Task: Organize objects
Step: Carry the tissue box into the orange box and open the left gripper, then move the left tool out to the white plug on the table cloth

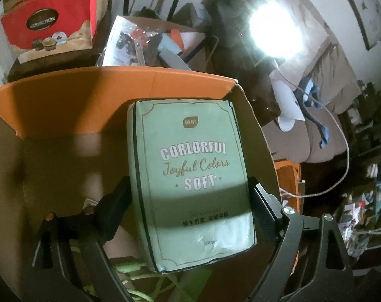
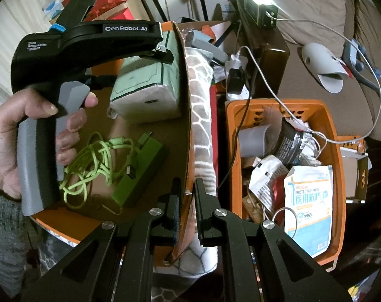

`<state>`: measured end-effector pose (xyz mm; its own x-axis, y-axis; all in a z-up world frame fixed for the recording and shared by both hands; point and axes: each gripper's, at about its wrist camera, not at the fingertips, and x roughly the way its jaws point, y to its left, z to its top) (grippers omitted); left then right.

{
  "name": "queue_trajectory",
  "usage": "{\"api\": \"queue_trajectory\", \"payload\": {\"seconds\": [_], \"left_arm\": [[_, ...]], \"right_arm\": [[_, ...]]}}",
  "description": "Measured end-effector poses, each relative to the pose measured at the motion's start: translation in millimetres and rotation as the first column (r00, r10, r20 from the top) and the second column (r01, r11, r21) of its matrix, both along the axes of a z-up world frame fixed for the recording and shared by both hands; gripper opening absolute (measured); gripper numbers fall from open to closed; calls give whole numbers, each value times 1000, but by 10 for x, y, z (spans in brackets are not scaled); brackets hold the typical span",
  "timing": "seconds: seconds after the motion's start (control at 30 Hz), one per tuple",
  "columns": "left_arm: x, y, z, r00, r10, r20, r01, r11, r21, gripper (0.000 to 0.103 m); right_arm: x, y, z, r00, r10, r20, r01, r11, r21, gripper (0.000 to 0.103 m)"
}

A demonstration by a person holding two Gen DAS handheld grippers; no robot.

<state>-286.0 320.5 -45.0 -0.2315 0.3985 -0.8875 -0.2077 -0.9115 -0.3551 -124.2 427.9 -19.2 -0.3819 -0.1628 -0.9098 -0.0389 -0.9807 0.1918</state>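
Tissues in the soft, light green pack (image 1: 190,176) are sitting inside the cardboard box (image 1: 64,156), straddled across their squashy sides by the left tool (image 1: 190,201), while the right tool (image 2: 188,201) is pinching the box wall.

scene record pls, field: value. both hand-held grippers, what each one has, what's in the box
left hand-held gripper: jaws wide, either side of the green tissue pack; pad contact not clear
tissue pack: inside cardboard box, against its right wall
right hand-held gripper: shut on box wall
also in box: green cable, green block
beside box: orange basket holding mask packet
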Motion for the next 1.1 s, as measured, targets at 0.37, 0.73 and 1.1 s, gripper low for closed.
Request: {"api": "queue_trajectory", "payload": {"seconds": [0.37, 0.73, 1.1], "left_arm": [[170, -322, 586, 991, -34, -131, 28, 998, -50, 94], [370, -942, 917, 978, -47, -203, 33, 997, -74, 96], [576, -1662, 1023, 971, -63, -230, 30, 989, -145, 96]], "right_arm": [[3, 0, 6, 1000, -1, -1, 1, 1000, -4, 9], [4, 0, 11, 1000, -3, -2, 3, 1000, -6, 10], [9, -3, 17, 1000, -9, -5, 9, 1000, -13, 10]]}}
